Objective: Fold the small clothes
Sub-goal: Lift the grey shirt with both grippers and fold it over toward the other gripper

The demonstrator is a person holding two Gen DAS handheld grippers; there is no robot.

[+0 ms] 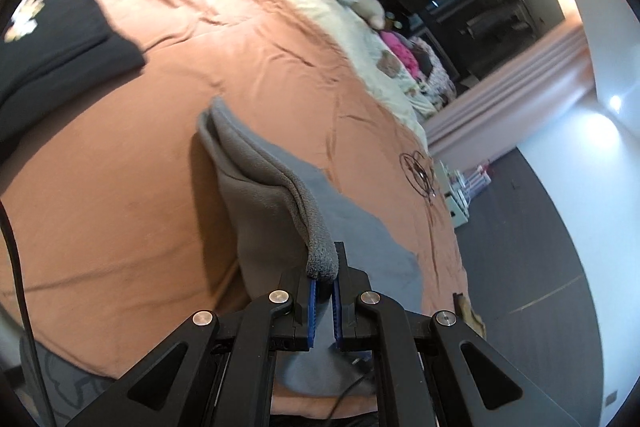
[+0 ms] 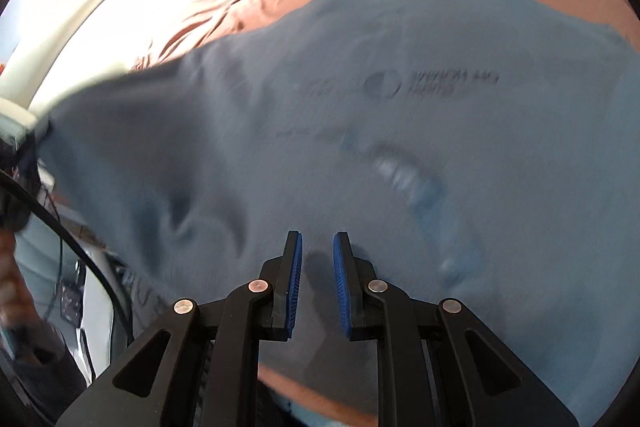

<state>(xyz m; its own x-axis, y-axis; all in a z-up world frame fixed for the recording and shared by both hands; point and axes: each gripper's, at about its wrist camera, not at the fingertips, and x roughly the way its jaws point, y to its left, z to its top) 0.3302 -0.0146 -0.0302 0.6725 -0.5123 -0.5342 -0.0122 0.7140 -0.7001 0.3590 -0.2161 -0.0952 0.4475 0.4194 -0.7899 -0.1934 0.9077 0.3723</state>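
Note:
A grey-blue sweatshirt lies on the orange-brown bed cover. My left gripper is shut on its ribbed edge and holds that edge up off the bed, so the cloth hangs in a fold. In the right wrist view the same sweatshirt spreads wide, blurred, with dark printed lettering. Its left corner is pulled up toward the frame's left edge. My right gripper hovers over the cloth, its blue pads a little apart with nothing pinched between them.
A folded black garment with a pale print lies at the bed's far left. A cream blanket with plush toys lines the far side. Dark floor lies beyond the bed's right edge. A black cable hangs at left.

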